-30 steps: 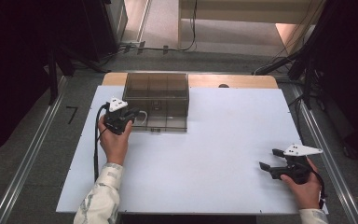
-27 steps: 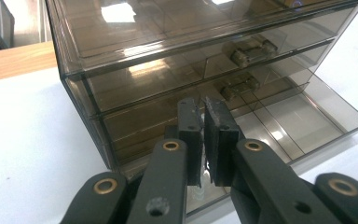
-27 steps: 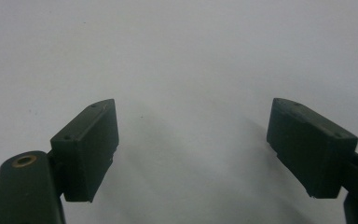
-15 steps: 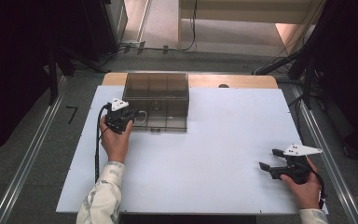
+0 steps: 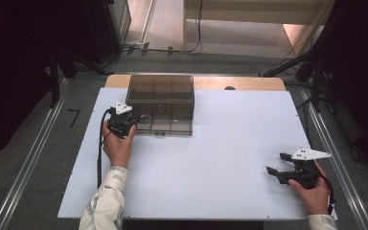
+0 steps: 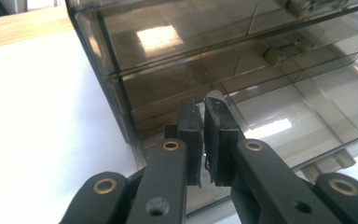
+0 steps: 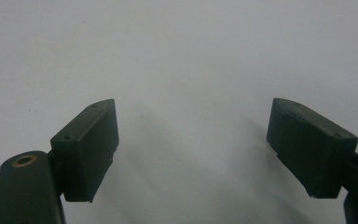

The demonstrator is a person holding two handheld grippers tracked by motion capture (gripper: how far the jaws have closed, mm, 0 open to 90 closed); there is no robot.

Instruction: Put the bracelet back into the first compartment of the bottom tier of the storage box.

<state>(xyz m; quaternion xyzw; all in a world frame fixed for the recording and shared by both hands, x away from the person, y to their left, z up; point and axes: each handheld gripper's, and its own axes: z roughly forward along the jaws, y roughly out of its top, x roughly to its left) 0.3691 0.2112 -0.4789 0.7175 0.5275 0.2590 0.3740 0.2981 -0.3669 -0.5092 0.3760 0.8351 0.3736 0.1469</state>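
Observation:
A smoky see-through plastic box (image 5: 160, 103) with inner compartments stands at the back left of the white table (image 5: 211, 163). My left gripper (image 5: 130, 123) is at the box's front left corner. In the left gripper view the jaws (image 6: 204, 140) are pressed together on a thin clear handle (image 6: 213, 98) that sticks out from the box (image 6: 214, 56). My right gripper (image 5: 277, 164) rests low over the table near the front right edge, far from the box. Its jaws (image 7: 191, 149) stand wide open above bare white surface, with nothing between them.
A wooden strip (image 5: 239, 84) runs along the table's far edge behind the box. A black cable (image 5: 99, 153) trails from the left gripper along the forearm. Grey floor with metal rails (image 5: 28, 163) flanks the table on both sides.

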